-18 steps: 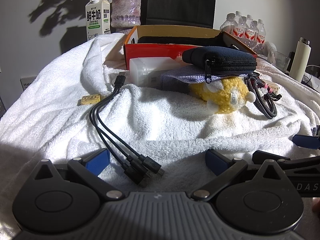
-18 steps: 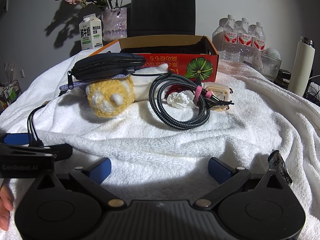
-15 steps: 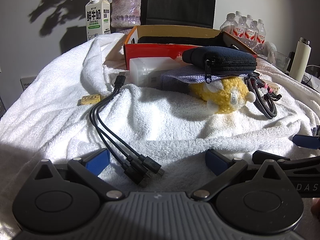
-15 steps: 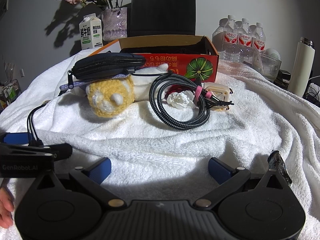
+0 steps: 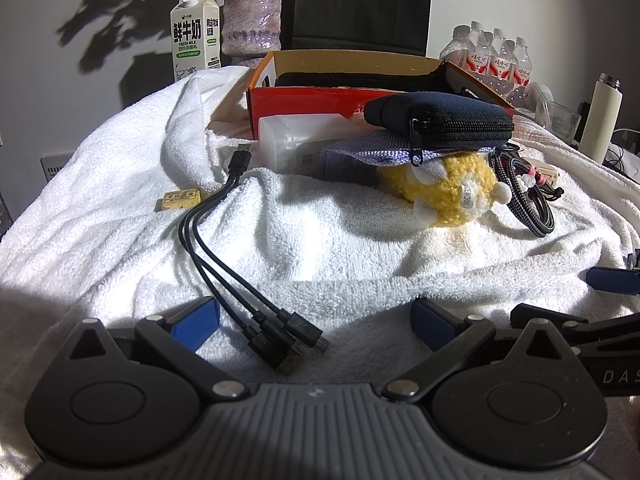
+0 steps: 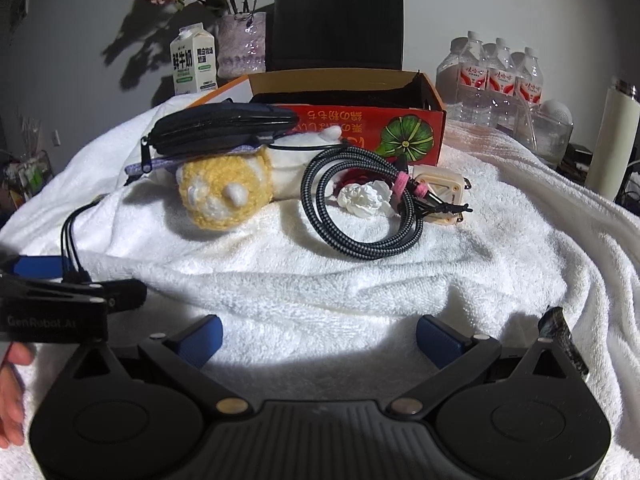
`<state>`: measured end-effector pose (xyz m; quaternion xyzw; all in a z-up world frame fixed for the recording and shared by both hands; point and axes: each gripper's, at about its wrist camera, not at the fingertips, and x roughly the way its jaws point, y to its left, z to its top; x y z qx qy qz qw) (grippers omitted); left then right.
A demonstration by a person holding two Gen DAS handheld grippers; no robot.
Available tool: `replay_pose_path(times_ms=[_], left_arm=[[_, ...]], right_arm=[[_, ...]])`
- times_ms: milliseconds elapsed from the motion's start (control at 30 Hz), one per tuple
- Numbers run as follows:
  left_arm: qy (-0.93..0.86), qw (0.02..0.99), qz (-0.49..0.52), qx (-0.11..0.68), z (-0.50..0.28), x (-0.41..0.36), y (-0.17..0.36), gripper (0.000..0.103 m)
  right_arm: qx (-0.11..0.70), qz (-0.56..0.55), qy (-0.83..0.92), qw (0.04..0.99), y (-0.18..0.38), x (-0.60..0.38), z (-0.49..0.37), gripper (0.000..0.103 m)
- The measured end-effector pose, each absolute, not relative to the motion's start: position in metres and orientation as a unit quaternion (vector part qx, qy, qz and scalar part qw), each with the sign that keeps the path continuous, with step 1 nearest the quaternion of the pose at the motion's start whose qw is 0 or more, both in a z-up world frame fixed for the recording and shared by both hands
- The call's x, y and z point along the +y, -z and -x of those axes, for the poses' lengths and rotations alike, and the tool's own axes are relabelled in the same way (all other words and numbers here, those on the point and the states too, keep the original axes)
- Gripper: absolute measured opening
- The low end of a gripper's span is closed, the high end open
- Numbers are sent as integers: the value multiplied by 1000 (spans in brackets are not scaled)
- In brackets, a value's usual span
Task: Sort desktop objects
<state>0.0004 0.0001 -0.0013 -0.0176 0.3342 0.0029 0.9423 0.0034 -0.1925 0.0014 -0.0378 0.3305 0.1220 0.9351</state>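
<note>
On the white towel lie a black three-headed cable point(image 5: 224, 248), a yellow plush toy point(image 5: 444, 192) under a dark zip pouch point(image 5: 440, 120), a coiled braided cable point(image 6: 360, 204), a white fabric flower point(image 6: 366, 198), a cream charger point(image 6: 440, 194) and a small yellow tag point(image 5: 180, 199). An open orange cardboard box point(image 6: 360, 126) stands behind them. My left gripper point(image 5: 316, 322) is open, its fingers on either side of the three-headed cable's plugs. My right gripper point(image 6: 318, 336) is open and empty over bare towel, in front of the braided cable.
A milk carton point(image 5: 196, 36), a vase of flowers point(image 5: 252, 20), a black bag point(image 6: 338, 20), several water bottles point(image 6: 496, 76) and a white flask point(image 6: 612, 136) stand behind. A white plastic bottle point(image 5: 304, 140) lies by the box. A dark small object point(image 6: 560, 336) lies right.
</note>
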Motion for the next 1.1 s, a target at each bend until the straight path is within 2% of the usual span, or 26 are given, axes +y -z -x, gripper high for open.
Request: replay_pose_path(times_ms=[167,267,300,433,767,800,867,900,933,967,1000,1100], left_arm=[[-1,946,10,324,5,2,-3,103],[-6,959,-30,283,18,5,-18,103],[-11,962,-37,269,21,8,-24,103],[-9,970,-14,241,16,32,-36,103],[-32,960,17,276,-22,49,-25,102],[-30,961,21,273,-22,51,-24,100],[-34,959,29,279,-24,54,-23,85],[-34,957,32,286,-27,55,-21,66],[-33,954,36,296,-28,57,-20,43],[-35,950,43,306,-29,59,-18,32],[-45,949,49,309,-28,61,-17,24],[-44,950,66,302,-14,64,-25,16]], right_arm=[[333,44,-117,934,-2,-191,-1,103],[351,43,-117,928,-8,-193,2,103],[352,37,-120,928,-11,-195,7,98],[291,30,-146,945,-31,-212,40,97],[261,10,-63,963,-35,-263,42,97],[256,7,-55,965,-34,-267,42,97],[252,12,-28,967,-31,-275,39,97],[260,14,-17,965,-28,-278,35,95],[273,11,-10,962,-24,-282,30,94],[287,2,-8,958,-19,-286,26,86],[299,-11,-11,954,-14,-290,22,71],[317,-62,-31,946,-5,-298,19,40]])
